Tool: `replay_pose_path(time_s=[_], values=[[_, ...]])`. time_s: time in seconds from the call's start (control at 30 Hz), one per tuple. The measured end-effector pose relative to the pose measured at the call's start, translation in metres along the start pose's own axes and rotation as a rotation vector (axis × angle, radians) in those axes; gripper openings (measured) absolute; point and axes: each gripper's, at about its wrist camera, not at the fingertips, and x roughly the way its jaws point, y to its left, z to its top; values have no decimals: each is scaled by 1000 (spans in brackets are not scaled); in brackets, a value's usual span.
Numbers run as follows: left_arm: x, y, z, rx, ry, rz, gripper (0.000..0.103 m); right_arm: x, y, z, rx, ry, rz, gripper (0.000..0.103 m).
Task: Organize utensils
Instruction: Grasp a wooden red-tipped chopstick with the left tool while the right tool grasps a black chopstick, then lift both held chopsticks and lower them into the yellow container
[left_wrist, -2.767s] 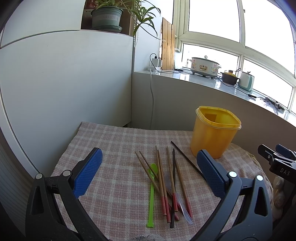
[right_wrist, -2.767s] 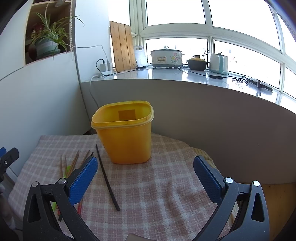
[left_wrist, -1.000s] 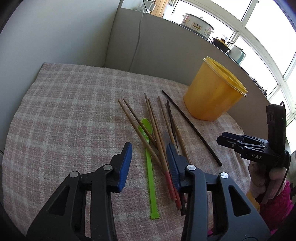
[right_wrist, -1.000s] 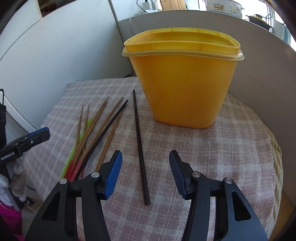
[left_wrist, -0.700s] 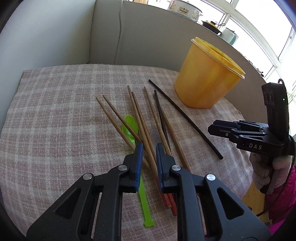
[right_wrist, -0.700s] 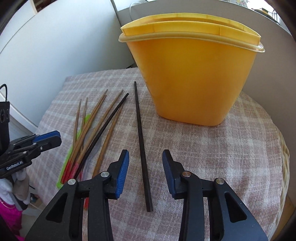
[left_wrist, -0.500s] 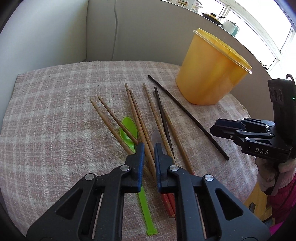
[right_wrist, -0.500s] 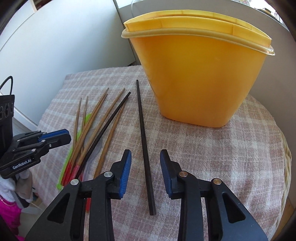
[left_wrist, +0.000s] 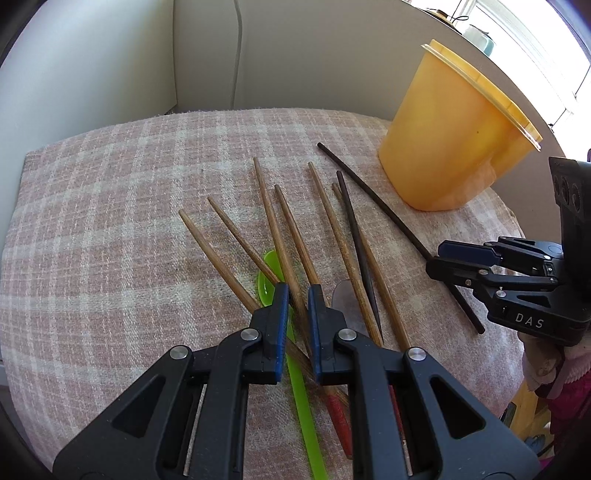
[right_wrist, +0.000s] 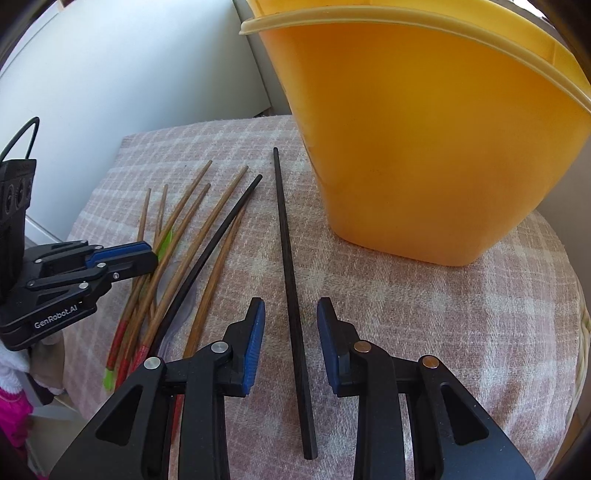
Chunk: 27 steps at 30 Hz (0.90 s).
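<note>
Several brown wooden chopsticks with red ends lie fanned on the checked cloth, over a green plastic spoon. My left gripper hovers low over them, its jaws narrowed around one brown chopstick with a small gap still showing. A lone black chopstick lies apart, beside the yellow container. My right gripper is open and straddles this black chopstick without touching it. A second black chopstick lies among the brown ones.
The yellow container stands upright at the cloth's far right. A grey wall with a hanging cable rises behind the cloth. The right gripper body shows at the right edge in the left wrist view.
Both grippers have come down and forward toward the cloth. The left jaws have narrowed from wide open to a slim gap around a brown chopstick. The right jaws have narrowed around the black chopstick.
</note>
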Motion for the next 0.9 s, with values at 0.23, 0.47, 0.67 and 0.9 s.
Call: replay_pose_path(time_s=[0.23, 0.47, 0.67, 0.9], values=[[-2, 24, 7, -29, 20, -56, 9, 11, 1, 5, -4, 29, -17, 13], [-12, 38, 9, -33, 10, -66, 4, 11, 4, 8, 13, 34, 9, 5], [-32, 63, -4, -72, -21, -98, 4, 0, 8, 3, 15, 11, 35, 5], [-81, 86, -11, -112, -127, -161, 4, -23, 13, -3, 11, -38, 86, 5]])
